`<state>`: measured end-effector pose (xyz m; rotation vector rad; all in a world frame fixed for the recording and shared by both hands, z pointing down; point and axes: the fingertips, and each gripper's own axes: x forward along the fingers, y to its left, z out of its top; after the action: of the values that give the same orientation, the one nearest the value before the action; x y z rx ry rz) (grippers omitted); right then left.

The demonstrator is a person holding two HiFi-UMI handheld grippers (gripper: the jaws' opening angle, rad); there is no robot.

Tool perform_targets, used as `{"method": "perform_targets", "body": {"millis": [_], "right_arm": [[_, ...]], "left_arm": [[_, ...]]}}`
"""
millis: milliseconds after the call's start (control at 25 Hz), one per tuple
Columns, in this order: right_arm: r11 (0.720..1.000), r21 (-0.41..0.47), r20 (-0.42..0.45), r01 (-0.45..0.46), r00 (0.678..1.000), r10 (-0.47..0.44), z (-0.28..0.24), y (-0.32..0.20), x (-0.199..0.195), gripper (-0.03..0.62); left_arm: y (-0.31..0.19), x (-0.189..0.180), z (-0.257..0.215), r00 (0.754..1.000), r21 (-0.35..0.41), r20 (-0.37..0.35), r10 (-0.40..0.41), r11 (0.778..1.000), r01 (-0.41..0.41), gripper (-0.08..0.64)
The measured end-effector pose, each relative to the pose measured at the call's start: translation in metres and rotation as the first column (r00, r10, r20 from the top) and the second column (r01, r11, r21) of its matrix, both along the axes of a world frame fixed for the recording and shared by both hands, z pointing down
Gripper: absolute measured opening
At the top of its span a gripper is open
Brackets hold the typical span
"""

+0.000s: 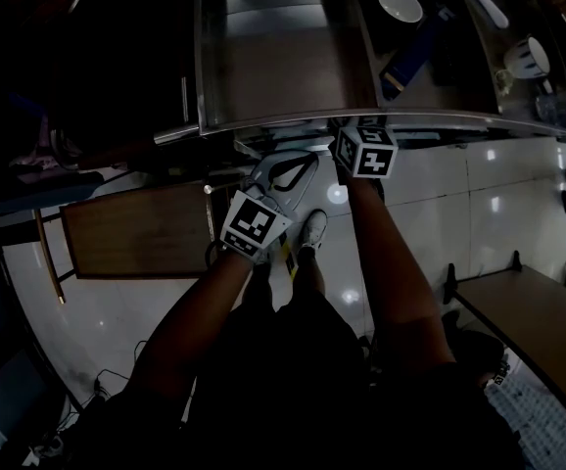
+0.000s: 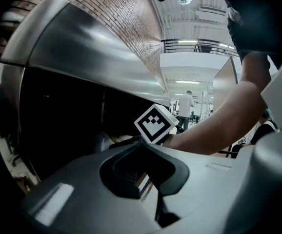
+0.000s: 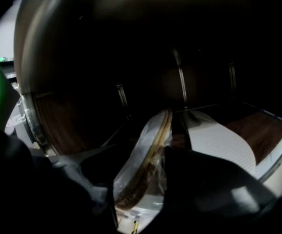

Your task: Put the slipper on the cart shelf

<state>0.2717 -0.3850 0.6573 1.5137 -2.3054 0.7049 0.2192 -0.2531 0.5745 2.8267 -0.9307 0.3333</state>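
In the right gripper view a thin slipper (image 3: pixel 146 167) wrapped in clear plastic stands on its edge between the jaws of my right gripper (image 3: pixel 143 155). It leans toward the right jaw, with a dark gap on its left side, so the jaws are open around it. A second white slipper (image 3: pixel 219 140) lies flat on the cart's lower shelf (image 3: pixel 265 128) just beyond. In the head view the right gripper's marker cube (image 1: pixel 365 150) sits at the edge of the steel cart top (image 1: pixel 283 67), and its jaws are hidden beneath. My left gripper (image 1: pixel 298 164) hangs beside it, shut and empty.
The cart top carries a white bowl (image 1: pixel 399 3), a blue object (image 1: pixel 405 62) and a cup (image 1: pixel 528 57). A wooden board (image 1: pixel 136 231) stands at the left, a brown table (image 1: pixel 538 321) at the right. The person's shoe (image 1: pixel 312 228) is on the glossy tiled floor.
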Motion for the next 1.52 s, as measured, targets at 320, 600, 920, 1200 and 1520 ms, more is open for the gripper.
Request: {"method": "perform_targets", "body": {"millis": [320, 600, 920, 1200, 1520], "right_arm": [[0.993, 0.119, -0.007, -0.009, 1.0, 0.01, -0.025, 0.032, 0.01, 0.241], [0.997, 0.081, 0.032, -0.007, 0.999, 0.005, -0.014, 0.039, 0.016, 0.359], [0.996, 0.082, -0.076, -0.04, 0.996, 0.046, -0.014, 0.039, 0.023, 0.545], [0.992, 0.117, -0.12, 0.044, 0.992, -0.03, -0.025, 0.038, 0.011, 0.586], [0.956, 0.117, -0.121, 0.27, 0.959, -0.256, -0.032, 0.055, -0.045, 0.586]], "left_arm": [[0.007, -0.002, -0.006, 1.0, 0.008, -0.005, 0.007, 1.0, -0.007, 0.005], [0.014, -0.003, -0.016, 1.0, -0.002, -0.016, 0.017, 1.0, -0.017, 0.005], [0.024, -0.009, -0.023, 1.0, 0.006, -0.015, 0.025, 1.0, -0.025, 0.005], [0.024, -0.011, -0.031, 0.999, 0.018, -0.025, 0.021, 1.0, -0.02, 0.005], [0.022, -0.018, -0.036, 0.999, 0.024, -0.031, 0.01, 1.0, -0.01, 0.005]]}}
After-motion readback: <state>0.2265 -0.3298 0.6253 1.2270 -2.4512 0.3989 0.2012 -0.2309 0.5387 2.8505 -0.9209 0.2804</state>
